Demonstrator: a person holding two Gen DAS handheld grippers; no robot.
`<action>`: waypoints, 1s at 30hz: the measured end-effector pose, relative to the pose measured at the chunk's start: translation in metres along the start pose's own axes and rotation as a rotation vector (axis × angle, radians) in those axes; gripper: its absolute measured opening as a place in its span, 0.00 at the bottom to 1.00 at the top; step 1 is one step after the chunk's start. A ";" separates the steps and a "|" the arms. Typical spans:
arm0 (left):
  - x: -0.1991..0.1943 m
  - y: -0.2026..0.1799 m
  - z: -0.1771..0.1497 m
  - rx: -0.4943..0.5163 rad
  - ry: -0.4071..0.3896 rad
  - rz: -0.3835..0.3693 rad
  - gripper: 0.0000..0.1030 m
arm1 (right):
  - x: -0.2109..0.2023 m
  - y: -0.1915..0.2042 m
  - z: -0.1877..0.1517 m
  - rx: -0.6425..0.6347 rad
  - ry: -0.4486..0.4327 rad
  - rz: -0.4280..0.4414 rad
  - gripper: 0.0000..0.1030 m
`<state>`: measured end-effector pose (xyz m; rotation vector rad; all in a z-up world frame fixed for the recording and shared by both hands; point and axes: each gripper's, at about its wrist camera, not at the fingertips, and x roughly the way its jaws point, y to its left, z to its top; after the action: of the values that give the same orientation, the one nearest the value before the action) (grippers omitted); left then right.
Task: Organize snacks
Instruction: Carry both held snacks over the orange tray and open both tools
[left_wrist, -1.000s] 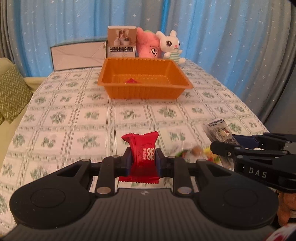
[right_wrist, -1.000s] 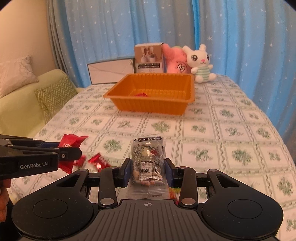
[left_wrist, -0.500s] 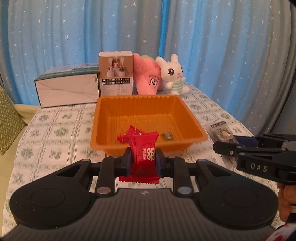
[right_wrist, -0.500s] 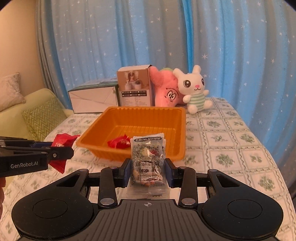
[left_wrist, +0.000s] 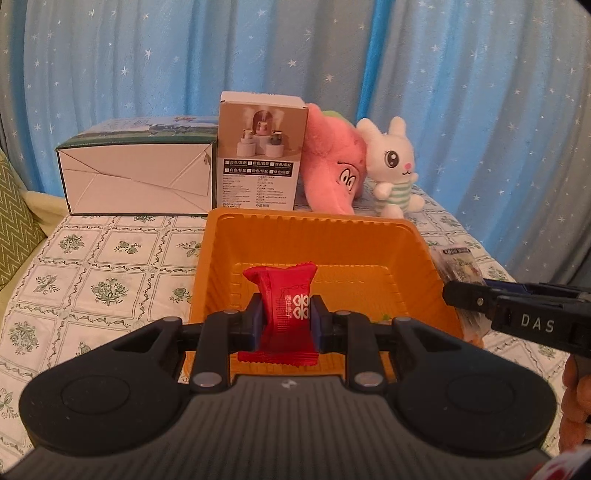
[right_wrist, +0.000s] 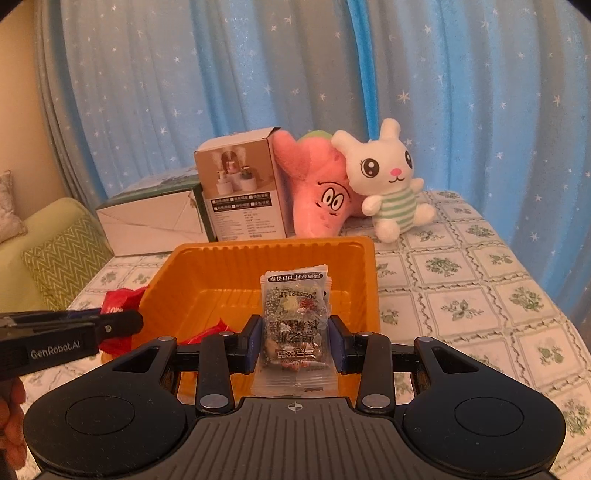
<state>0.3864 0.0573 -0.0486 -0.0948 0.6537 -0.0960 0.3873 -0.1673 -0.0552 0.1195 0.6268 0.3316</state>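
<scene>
Jaws of the left gripper (left_wrist: 286, 319) are clamped on a red snack packet (left_wrist: 288, 312), which stands upright between the blue pads and sits over the near part of the orange tray (left_wrist: 314, 236). Likewise, the right gripper (right_wrist: 295, 341) has its jaws pressed against a clear snack bag (right_wrist: 295, 321) with printed black lettering, held upright over the near edge of the same tray. From the left wrist view, the right gripper enters from the right side with its clear bag just beside the tray's right wall; from the right wrist view, the left gripper comes in from the left with the red packet at the tray's left wall. Inside the tray, low on the left in the right wrist view, lies another red wrapper (right_wrist: 210, 332), partly hidden by the gripper body. The tray rests on a table covered by a green floral checked cloth (right_wrist: 461, 295). Behind the tray stand a tall printed box (left_wrist: 260, 155) and a long white box (left_wrist: 136, 181), with a pink plush (right_wrist: 321, 192) and a white rabbit plush (right_wrist: 391, 181) leaning together beside them. Blue starred curtains (left_wrist: 147, 55) hang at the back.
</scene>
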 end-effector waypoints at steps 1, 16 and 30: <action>0.004 0.001 0.001 0.002 0.001 0.000 0.22 | 0.005 0.001 0.003 -0.002 -0.001 0.002 0.37; 0.042 0.013 0.010 -0.008 0.046 -0.009 0.28 | 0.052 0.006 0.007 -0.011 0.048 0.012 0.37; 0.041 0.014 0.006 0.004 0.054 0.031 0.39 | 0.053 0.004 0.007 0.013 0.058 0.028 0.37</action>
<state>0.4237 0.0666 -0.0699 -0.0782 0.7083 -0.0704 0.4305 -0.1452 -0.0786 0.1313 0.6855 0.3595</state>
